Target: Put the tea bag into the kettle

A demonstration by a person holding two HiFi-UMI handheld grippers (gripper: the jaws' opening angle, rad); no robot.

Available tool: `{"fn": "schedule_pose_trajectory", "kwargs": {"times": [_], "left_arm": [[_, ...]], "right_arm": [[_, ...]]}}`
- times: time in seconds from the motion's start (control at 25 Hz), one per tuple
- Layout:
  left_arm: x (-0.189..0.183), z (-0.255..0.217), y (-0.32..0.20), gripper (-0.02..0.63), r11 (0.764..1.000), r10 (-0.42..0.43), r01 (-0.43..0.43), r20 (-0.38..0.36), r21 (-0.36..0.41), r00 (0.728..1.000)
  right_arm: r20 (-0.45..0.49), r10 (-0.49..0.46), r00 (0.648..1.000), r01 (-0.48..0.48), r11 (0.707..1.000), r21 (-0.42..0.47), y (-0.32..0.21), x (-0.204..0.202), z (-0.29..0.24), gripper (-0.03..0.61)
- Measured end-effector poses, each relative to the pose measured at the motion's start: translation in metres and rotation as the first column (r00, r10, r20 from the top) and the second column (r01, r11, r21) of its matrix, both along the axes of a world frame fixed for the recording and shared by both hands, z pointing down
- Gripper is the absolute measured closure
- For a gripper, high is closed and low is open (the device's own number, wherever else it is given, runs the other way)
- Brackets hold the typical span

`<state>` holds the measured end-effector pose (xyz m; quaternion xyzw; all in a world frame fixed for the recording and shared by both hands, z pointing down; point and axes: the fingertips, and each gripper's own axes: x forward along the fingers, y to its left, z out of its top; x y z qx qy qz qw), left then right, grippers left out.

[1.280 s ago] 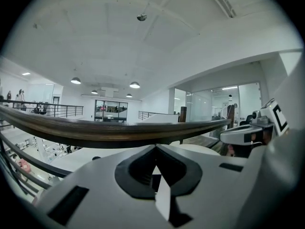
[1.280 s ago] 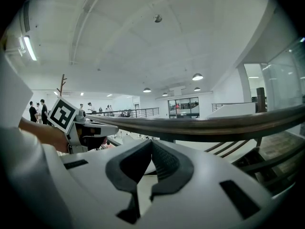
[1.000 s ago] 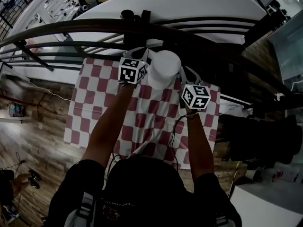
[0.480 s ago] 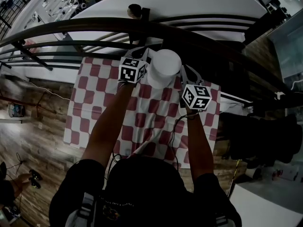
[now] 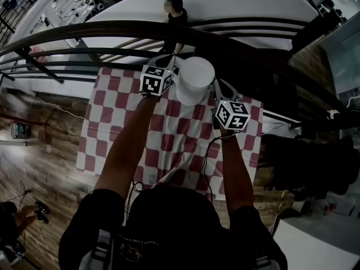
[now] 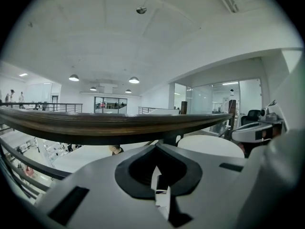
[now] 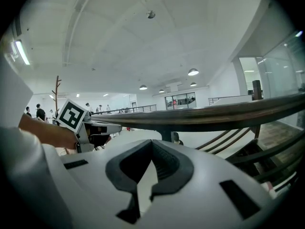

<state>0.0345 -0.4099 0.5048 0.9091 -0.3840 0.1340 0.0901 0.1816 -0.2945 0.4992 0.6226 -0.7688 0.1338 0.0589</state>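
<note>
Kettle [image 5: 194, 81]: white, round-topped, sits between the two sets of fingers at the far edge of the bench [image 5: 112, 134], which carries a red-and-white checked cloth. Left gripper [image 6: 160, 179] is just to the kettle's left. Right gripper [image 7: 142, 174] is just to its right and a bit nearer the person. Contact with the kettle wall can't be read from the head view.

Left fingers: narrow, pads closed on a thin white scrap [image 6: 162, 194] sitting in the slot between them. Too small to say whether that scrap is the tea bag or its tag; no other view shows a tea bag. Right fingers: closed pad to pad, only a slit between them, nothing in it.

Both grippers point outward over the far bench edge. Dark wooden handrail [image 6: 105, 123] runs across just beyond and above both sets of fingers. Thinner rail bars [image 7: 228, 137] drop away to the right of the right fingers.

Right gripper view catches the left gripper's marker cube [image 7: 72, 116] up and to the left of its fingers, with the left hand [image 7: 43, 131] behind it. Left gripper view has the right gripper's body off to the right of its fingers. Person [image 5: 175, 11] stands on the lower level far beyond the rail, ahead of the left fingers.
</note>
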Motion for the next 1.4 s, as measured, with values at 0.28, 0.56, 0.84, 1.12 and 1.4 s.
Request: {"fn": "schedule_pose_trajectory", "kwargs": {"times": [0.28,0.56,0.84,1.12,1.4], "left_arm": [[0.009,-0.002,0.009,0.612,1.0,0.008,-0.008,-0.019,-0.004,1.0],[0.007,0.0,0.009,0.612,1.0,0.006,-0.007,-0.041,-0.029,0.999],[0.007,-0.002,0.009,0.612,1.0,0.011,-0.013,-0.05,-0.027,0.999],[0.007,-0.007,0.011,0.611,1.0,0.005,-0.006,-0.061,-0.004,0.998],[0.007,-0.003,0.01,0.611,1.0,-0.001,0.001,-0.047,0.014,0.999]], "right_arm": [[0.015,-0.018,1.0,0.018,1.0,-0.003,-0.001,-0.009,0.001,0.563],[0.001,0.111,0.994,-0.111,0.994,0.012,0.005,0.014,-0.002,0.563],[0.004,0.04,0.999,-0.04,0.999,-0.024,0.001,-0.005,0.007,0.563],[-0.011,-0.088,0.996,0.088,0.99,0.113,-0.008,-0.048,-0.034,0.565],[-0.042,-0.26,0.965,0.263,0.936,0.235,-0.006,-0.083,-0.06,0.564]]}}
